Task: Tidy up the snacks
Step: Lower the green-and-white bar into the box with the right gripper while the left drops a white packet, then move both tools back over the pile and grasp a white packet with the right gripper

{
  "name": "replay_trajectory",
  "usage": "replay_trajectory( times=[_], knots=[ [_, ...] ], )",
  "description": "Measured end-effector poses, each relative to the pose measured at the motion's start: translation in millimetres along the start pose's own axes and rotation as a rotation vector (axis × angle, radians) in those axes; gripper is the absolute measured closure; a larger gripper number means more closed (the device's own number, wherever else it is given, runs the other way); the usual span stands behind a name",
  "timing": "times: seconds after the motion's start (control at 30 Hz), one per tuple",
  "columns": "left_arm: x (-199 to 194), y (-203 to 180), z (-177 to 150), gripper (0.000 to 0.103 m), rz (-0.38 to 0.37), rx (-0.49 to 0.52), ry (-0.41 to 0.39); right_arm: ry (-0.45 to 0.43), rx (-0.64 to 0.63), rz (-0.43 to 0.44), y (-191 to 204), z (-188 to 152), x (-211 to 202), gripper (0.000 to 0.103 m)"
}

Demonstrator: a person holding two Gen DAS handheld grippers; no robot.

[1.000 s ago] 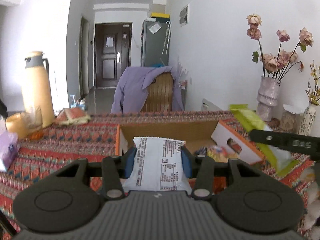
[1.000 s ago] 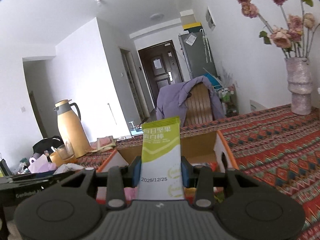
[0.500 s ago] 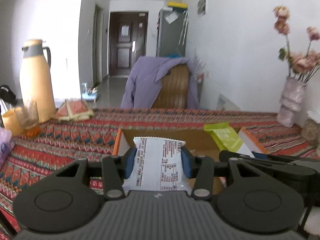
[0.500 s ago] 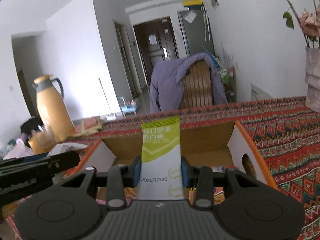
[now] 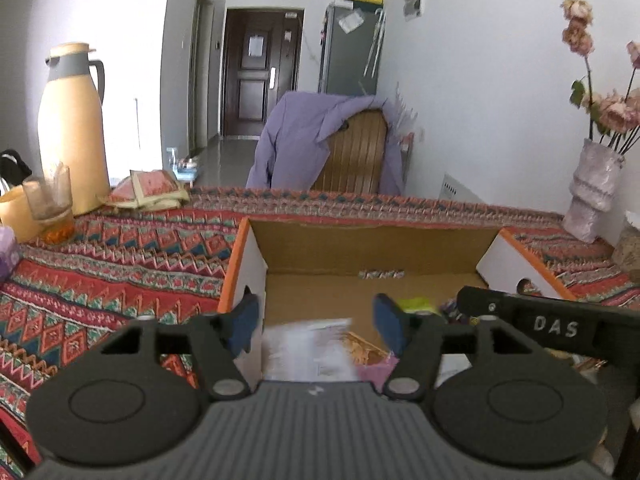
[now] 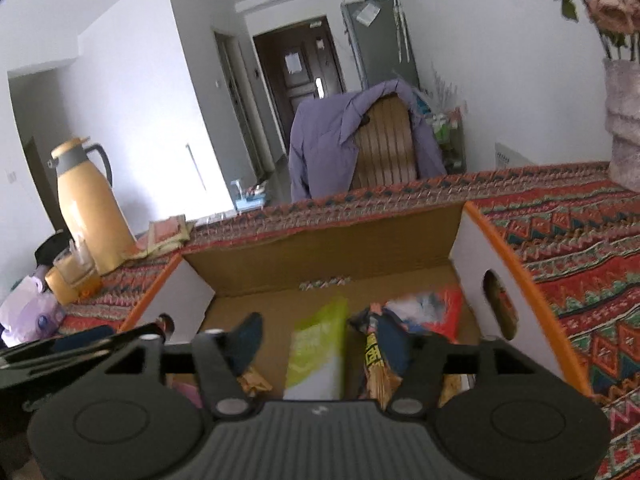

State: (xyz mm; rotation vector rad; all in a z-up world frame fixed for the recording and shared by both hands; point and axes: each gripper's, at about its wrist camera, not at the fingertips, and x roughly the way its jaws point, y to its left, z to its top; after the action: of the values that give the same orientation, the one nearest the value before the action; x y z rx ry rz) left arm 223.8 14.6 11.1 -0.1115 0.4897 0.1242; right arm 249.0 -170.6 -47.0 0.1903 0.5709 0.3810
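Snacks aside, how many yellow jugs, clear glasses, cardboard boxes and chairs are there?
Yellow jug: 1
Clear glass: 1
Cardboard box: 1
Chair: 1
Total: 4

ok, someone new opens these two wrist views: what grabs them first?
Both grippers hang over the open cardboard box, jaws opening: a blurred white packet lies loose between the left gripper fingers, a green packet between the right gripper fingers. Around the box, the red patterned tablecloth stands out, with a yellow thermos at far left.
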Motion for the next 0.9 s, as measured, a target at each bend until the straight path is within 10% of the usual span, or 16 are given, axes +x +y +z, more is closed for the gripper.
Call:
replay_trajectory(
  times=[0.2,0.9],
  knots=[
    [-23,4,2,0.001,0.005,-0.018,-0.075,-0.063,-0.002,0.004,-9,2,-28,0.009],
    [-110,22,-41,0.000,-0.100,-0.023,-0.123,-0.159,-0.090,0.023,-9,-44,-137,0.000]
  ],
)
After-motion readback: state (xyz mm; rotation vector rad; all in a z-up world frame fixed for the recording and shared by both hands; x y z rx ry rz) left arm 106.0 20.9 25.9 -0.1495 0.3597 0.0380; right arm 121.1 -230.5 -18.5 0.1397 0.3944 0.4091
